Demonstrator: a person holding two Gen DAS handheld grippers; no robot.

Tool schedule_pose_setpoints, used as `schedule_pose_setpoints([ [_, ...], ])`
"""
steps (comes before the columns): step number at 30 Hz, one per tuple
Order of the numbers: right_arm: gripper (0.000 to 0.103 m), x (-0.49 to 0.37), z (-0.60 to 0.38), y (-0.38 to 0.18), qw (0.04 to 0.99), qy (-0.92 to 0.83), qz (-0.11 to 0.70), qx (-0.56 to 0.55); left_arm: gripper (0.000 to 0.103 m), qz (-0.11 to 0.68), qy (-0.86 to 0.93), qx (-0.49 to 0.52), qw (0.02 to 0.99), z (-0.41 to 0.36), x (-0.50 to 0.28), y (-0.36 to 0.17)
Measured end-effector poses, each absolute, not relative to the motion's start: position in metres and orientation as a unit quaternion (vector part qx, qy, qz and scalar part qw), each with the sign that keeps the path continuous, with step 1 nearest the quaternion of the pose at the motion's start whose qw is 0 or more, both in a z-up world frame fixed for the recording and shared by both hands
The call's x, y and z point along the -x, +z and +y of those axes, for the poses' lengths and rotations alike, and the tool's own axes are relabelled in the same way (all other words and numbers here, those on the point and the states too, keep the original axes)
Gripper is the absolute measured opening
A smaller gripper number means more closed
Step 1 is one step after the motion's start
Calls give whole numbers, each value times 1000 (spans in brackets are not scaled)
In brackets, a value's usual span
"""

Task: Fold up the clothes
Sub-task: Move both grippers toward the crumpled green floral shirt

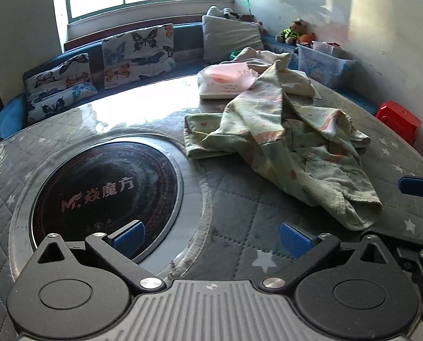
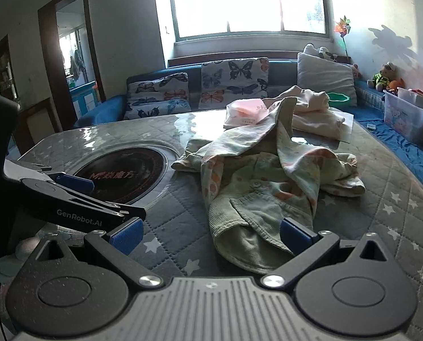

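Quilted table w/ inset hob, sofa behind; window glare.

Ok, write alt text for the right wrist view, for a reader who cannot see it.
The open right gripper hovers at the near hem of a crumpled pale green garment on a quilted grey table. The left gripper sits to the left, by a round black cooktop; a sofa with butterfly cushions lies beyond.
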State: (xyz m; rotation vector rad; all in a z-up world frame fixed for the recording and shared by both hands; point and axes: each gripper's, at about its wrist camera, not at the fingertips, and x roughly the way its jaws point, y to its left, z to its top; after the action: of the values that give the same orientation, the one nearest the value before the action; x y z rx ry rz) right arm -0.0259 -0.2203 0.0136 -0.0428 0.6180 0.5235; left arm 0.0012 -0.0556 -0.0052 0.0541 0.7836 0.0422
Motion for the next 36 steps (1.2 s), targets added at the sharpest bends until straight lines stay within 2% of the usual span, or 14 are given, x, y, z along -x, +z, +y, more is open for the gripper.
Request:
schedule_pose_setpoints([
  [8,103,24,-225,14,919,230,319,21,103,377,9,-5,926,-72,6,1],
  [11,103,26,-228,14,920,220,323,25,103,382,-29,-26,923,-50,-1,12],
  [23,102,29,-236,10,921,202,332,10,103,385,-44,-35,921,-52,-4,18],
  [36,95,24,-242,7,920,191,343,2,103,393,-53,-44,917,-63,-13,17],
])
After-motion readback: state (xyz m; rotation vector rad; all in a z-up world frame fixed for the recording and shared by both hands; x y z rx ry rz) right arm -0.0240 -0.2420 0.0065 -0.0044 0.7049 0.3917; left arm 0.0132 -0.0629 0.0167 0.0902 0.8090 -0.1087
